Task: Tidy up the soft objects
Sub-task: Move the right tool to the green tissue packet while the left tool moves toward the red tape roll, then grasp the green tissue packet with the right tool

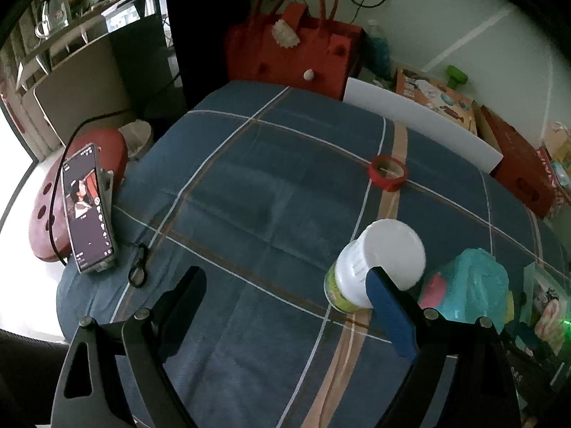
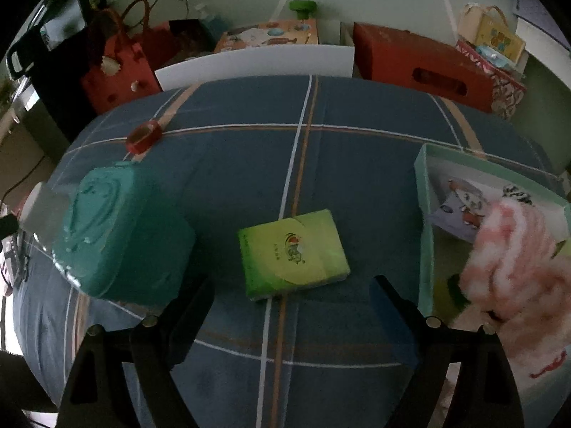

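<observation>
In the right wrist view a green tissue pack lies flat on the blue plaid cloth, just ahead of my open right gripper, whose fingers are apart with nothing between them. A teal wet-wipes pack sits to its left. A pale green box at the right holds a pink-and-white fluffy item. In the left wrist view my left gripper is open over bare cloth. A white-lidded jar stands beside its blue right finger. The teal pack lies further right.
A red tape roll lies mid-table. A phone on a stand with a cable sits at the left edge. A white board, a red felt bag and red and printed boxes line the far side.
</observation>
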`<state>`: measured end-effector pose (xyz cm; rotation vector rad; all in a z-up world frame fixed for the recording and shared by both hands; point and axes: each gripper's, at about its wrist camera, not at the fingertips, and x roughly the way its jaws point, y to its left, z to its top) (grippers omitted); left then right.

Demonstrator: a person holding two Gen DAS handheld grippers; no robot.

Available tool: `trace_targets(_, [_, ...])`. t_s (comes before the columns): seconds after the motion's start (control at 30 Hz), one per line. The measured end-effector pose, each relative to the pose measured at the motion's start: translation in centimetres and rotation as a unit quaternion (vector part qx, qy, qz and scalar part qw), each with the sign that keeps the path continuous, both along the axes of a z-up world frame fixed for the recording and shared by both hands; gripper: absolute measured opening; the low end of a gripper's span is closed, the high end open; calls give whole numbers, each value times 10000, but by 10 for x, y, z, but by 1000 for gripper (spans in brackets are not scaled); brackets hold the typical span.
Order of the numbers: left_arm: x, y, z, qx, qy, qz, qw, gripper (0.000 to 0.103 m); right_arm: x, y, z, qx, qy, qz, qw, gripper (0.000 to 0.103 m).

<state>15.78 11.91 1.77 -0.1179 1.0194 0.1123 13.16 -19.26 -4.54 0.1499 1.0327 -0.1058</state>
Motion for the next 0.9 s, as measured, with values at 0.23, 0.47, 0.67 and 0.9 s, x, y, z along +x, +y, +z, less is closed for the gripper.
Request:
trace_targets(0.23, [2, 3, -3, -146, 31, 25, 9999, 91, 10, -8, -12, -21, 82, -62, 9999, 90])
trace_targets(0.47, [2, 2, -1, -155, -1, -3, 9999, 91, 13, -11, -17, 45, 105, -54, 9999, 85])
trace_targets(0.67, [1, 0, 1, -168, -9, -52, 9998, 91, 17, -10, -19, 61, 82, 15, 9999, 68])
trace_targets(0.9, [-1, -2, 4, -227, -53, -96, 9997, 91, 18, -8, -15, 83, 14, 37, 10000, 68])
